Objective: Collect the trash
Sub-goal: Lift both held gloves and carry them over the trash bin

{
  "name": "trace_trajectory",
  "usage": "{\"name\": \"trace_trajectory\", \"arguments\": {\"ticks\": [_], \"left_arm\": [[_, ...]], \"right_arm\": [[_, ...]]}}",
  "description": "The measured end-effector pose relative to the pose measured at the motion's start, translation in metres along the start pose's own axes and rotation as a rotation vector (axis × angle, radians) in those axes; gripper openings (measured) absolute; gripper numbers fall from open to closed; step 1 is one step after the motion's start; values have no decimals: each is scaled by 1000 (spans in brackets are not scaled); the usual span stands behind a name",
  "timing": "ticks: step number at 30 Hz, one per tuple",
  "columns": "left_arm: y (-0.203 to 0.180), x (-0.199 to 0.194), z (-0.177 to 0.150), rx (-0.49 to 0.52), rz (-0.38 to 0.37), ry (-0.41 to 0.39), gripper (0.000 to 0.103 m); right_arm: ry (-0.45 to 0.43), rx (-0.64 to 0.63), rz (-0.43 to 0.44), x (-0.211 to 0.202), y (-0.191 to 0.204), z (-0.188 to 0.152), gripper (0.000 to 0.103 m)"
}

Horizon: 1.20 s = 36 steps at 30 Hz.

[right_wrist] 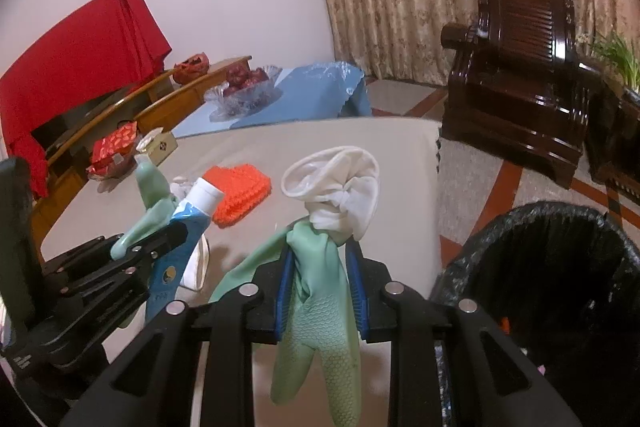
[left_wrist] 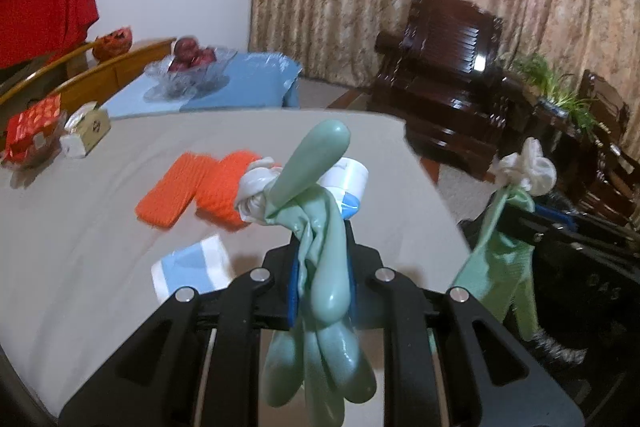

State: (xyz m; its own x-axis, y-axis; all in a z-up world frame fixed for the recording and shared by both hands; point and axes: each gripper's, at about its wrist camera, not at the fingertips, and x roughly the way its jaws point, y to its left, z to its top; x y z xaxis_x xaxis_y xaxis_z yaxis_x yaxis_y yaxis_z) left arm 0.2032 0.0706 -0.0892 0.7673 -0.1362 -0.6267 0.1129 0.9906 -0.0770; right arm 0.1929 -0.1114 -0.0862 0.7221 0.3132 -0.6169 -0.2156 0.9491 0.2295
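My left gripper is shut on a pale green rubber glove and a blue and white tube, held above the beige table. The left gripper also shows in the right wrist view with the tube. My right gripper is shut on a second green glove with a white cuff, held beside the black-lined trash bin. The right gripper also shows in the left wrist view.
Two orange knitted pads and a blue and white packet lie on the table. A tissue box, a red box, and a glass fruit bowl sit farther back. Dark wooden armchairs stand to the right.
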Motion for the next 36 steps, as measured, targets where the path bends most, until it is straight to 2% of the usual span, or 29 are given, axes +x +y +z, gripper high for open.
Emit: {"name": "trace_trajectory", "arguments": {"ticks": [5,11,14,16,18,21,29,31,36], "left_arm": [[11,24,-19,15,67,48,17],[26,51,-39,-56,8,132,23],[27,54,-43,-80,-11,143,30],[27,52,-46,-94,-28,143,42],[28,49,-47,-96,-45,132,48],[28,46,-47,-93,-53,127,52],[31,59,-49,-86,-22,161,49],[31,63,-49,-83,-23,176,35],[29,60,-49,-95,-34,174,21]], "right_arm": [[49,8,19,18,-1,-9,25],[91,2,16,39,-1,-14,25],[101,1,13,45,-2,-16,25],[107,4,14,49,-2,-17,25],[112,4,16,51,-3,-18,25],[116,7,17,53,-5,-21,25],[131,23,25,61,-7,-23,25],[133,25,28,63,-8,-23,25],[127,27,36,61,-9,-22,25]]}}
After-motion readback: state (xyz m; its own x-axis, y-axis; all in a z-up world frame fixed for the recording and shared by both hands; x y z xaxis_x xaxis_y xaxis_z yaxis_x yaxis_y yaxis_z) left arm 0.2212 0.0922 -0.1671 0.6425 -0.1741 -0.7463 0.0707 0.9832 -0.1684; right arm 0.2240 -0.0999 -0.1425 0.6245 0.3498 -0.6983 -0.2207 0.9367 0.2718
